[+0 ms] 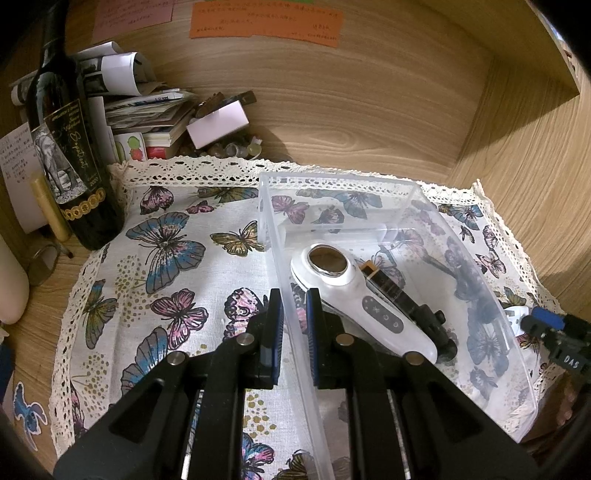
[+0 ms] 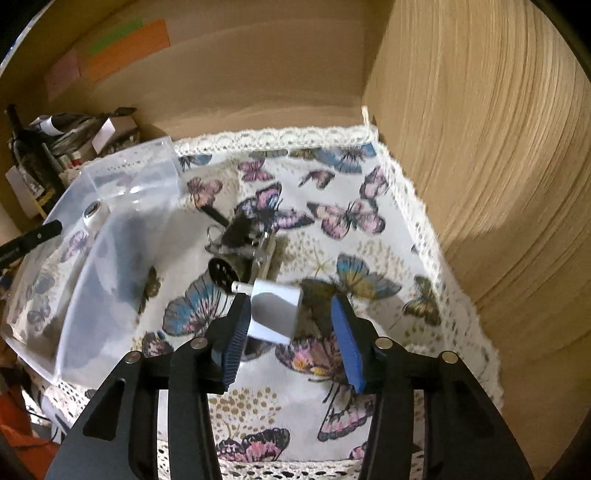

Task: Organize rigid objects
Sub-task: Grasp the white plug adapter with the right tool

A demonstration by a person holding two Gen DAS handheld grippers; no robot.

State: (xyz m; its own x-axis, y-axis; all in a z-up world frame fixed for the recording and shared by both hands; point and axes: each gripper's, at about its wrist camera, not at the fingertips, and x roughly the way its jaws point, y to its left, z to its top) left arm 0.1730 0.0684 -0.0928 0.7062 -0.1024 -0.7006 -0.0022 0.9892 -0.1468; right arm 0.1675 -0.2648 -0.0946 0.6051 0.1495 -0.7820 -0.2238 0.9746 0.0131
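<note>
My left gripper point(image 1: 294, 314) is shut on the left wall of a clear plastic box point(image 1: 413, 192) standing on a butterfly cloth point(image 1: 173, 258). Inside the box lie a white handheld device point(image 1: 369, 302) with a round metal head and a black stick-like item point(image 1: 402, 295) beside it. In the right wrist view my right gripper point(image 2: 290, 306) is open over the cloth. A white plug adapter point(image 2: 275, 314) sits between its fingers, against the left pad and apart from the right one. Just beyond it lies a small heap of a key ring, a black perforated disc and a metal clipper point(image 2: 264, 254).
A dark wine bottle point(image 1: 70, 155) stands at the cloth's left corner beside a gold tube point(image 1: 48, 210). Stacked papers and a small white box point(image 1: 218, 123) crowd the back left. Wooden walls point(image 1: 517, 166) close in behind and on the right, with an orange note point(image 1: 264, 24) on the back wall.
</note>
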